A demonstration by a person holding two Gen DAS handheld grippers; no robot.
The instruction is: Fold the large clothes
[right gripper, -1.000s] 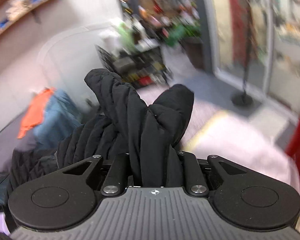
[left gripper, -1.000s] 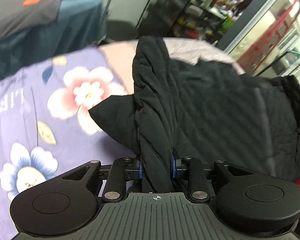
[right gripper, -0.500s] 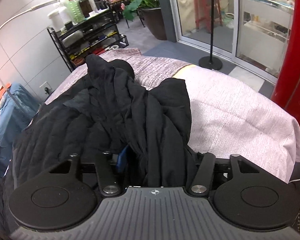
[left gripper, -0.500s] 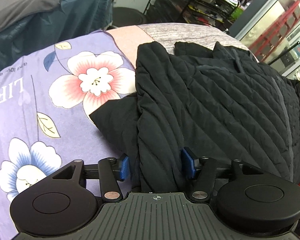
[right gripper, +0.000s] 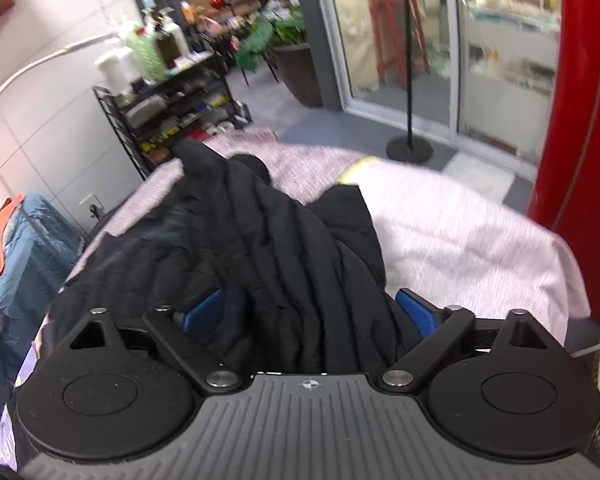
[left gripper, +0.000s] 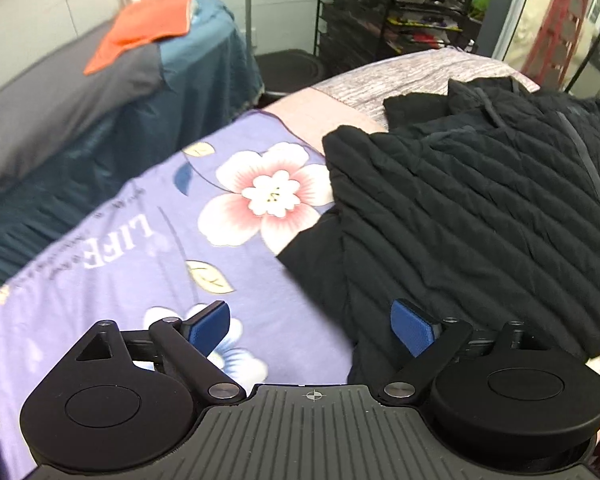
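Note:
A black quilted jacket lies spread on the bed, partly over the purple flowered sheet. My left gripper hangs open just above the sheet, at the jacket's left edge; nothing is between its blue pads. In the right wrist view the jacket is bunched in folds on a pale grey cover. My right gripper is opening, its jaws wide. A loose fold of the jacket lies between its blue pads, which do not press on it.
Left of the bed stands a second bed with a teal and grey cover and an orange cloth on it. A black wire rack with bottles stands beyond the bed. A glass door, a floor stand and a red surface lie to the right.
Both grippers have let go of the jacket and spread their jaws wide. The lifted folds dropped onto the bed. The left gripper drew back to the left, off the jacket's edge.

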